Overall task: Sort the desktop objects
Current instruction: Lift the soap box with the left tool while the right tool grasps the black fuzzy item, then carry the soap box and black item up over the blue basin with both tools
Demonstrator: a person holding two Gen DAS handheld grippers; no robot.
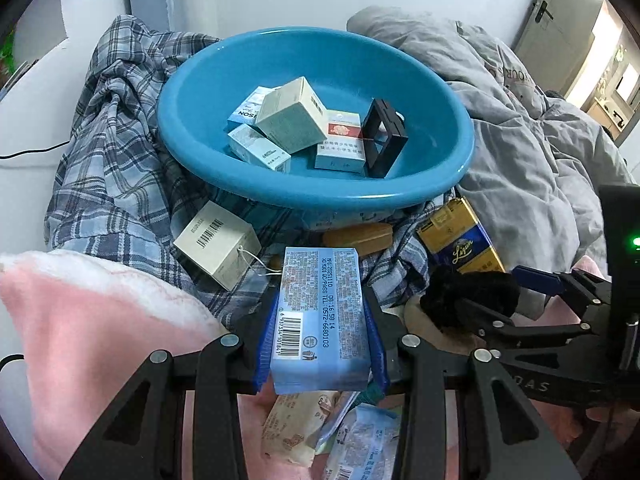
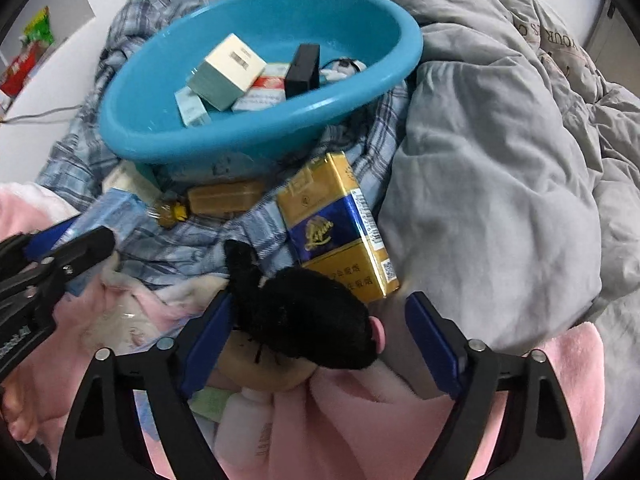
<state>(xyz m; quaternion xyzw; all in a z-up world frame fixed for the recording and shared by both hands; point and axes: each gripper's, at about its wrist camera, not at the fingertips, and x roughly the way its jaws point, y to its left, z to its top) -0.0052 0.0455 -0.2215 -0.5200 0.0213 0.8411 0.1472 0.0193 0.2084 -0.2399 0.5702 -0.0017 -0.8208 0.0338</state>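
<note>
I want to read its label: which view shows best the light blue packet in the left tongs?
The left wrist view: the light blue packet fills the centre, its barcode and print facing the camera. The right wrist view shows only a blurred corner.

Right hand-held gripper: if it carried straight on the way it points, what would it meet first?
Most likely the black fuzzy item lying between the open fingers of the right hand-held gripper, with the gold and blue pack just beyond. Depth is uncertain.
</note>
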